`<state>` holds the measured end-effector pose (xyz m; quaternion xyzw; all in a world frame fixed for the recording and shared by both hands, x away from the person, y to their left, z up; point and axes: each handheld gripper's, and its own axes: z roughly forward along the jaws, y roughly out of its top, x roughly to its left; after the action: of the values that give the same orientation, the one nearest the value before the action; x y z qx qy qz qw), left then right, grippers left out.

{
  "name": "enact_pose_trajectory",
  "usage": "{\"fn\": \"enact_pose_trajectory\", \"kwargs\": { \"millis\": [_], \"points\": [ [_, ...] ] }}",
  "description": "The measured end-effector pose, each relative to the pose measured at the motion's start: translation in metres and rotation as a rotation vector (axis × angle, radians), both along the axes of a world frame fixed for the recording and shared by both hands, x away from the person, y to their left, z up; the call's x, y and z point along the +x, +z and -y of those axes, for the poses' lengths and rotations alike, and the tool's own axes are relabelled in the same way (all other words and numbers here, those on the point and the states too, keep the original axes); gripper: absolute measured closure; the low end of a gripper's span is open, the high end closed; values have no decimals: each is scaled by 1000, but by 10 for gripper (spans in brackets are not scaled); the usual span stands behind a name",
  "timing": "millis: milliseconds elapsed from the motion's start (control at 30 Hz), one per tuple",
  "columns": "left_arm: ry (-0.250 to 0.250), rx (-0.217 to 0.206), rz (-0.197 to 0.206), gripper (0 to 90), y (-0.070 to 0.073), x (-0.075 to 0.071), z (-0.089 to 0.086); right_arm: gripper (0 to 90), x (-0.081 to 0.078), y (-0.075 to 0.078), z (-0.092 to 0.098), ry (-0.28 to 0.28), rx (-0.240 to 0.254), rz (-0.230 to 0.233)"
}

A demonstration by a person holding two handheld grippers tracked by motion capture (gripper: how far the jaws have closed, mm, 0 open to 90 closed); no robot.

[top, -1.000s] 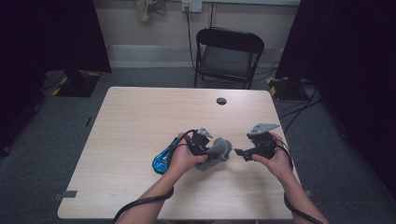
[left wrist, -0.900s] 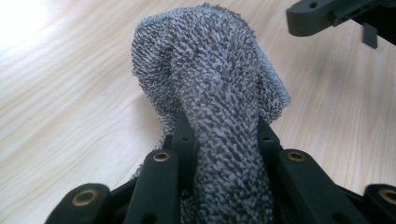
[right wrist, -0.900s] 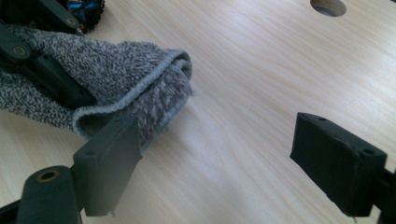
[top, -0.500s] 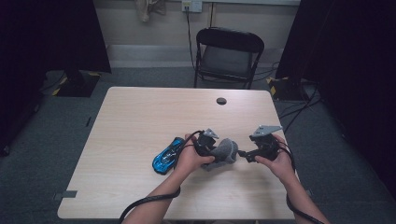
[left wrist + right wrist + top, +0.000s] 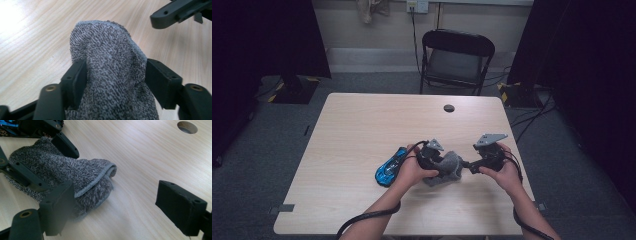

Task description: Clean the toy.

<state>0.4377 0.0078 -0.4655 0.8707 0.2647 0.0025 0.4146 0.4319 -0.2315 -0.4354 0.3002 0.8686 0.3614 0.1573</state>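
A grey terry towel (image 5: 452, 170) lies bunched on the table between my two hands. My left gripper (image 5: 116, 66) straddles it. Its jaws have just been opening, and the cloth (image 5: 110, 75) now bulges loosely between them, brushing both pads without being squeezed. My right gripper (image 5: 117, 195) stands open just to the right of the towel's folded end (image 5: 100, 177), with only bare table between its jaws. In the high view, the left gripper (image 5: 446, 167) and the right gripper (image 5: 469, 165) point at each other across the towel.
A blue toy car (image 5: 389, 167) lies just left of my left hand. The pale wooden table (image 5: 362, 130) has a round cable hole (image 5: 449, 108) near its far edge. A black folding chair (image 5: 457, 55) stands behind the table.
My left hand and the towel have edged slightly right, toward the right gripper. Neither hand has otherwise shifted.
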Motion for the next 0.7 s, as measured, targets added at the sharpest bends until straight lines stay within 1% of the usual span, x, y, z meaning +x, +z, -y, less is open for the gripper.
{"fn": "enact_pose_trajectory", "kwargs": {
  "millis": [100, 200, 267, 300, 333, 400, 433, 600, 700],
  "points": [
    [5, 9, 2, 284, 4, 0, -5, 154, 1, -1, -2, 4, 6, -4],
    [11, -2, 8, 280, 9, -2, -14, 154, 0, -1, -4, 13, 16, -5],
    [24, -18, 19, 280, 13, -4, -22, 154, 0, -1, -7, 34, 20, -4],
    [25, -16, 20, 278, 15, -4, -25, 154, -1, 0, -10, 51, 27, -2],
    [33, -22, 24, 276, 17, -5, -30, 154, -1, 0, -12, 62, 30, 0],
    [47, -28, 31, 274, 20, -6, -40, 155, -2, 1, -18, 98, 53, 3],
    [54, -28, 36, 274, 22, -6, -45, 155, -3, 1, -23, 111, 55, 1],
    [110, -42, 39, 275, 27, -9, -75, 156, -4, 0, -48, 183, 39, -4],
    [135, -29, 46, 274, 27, -11, -93, 157, -4, -3, -62, 214, 32, -13]
  ]
}}
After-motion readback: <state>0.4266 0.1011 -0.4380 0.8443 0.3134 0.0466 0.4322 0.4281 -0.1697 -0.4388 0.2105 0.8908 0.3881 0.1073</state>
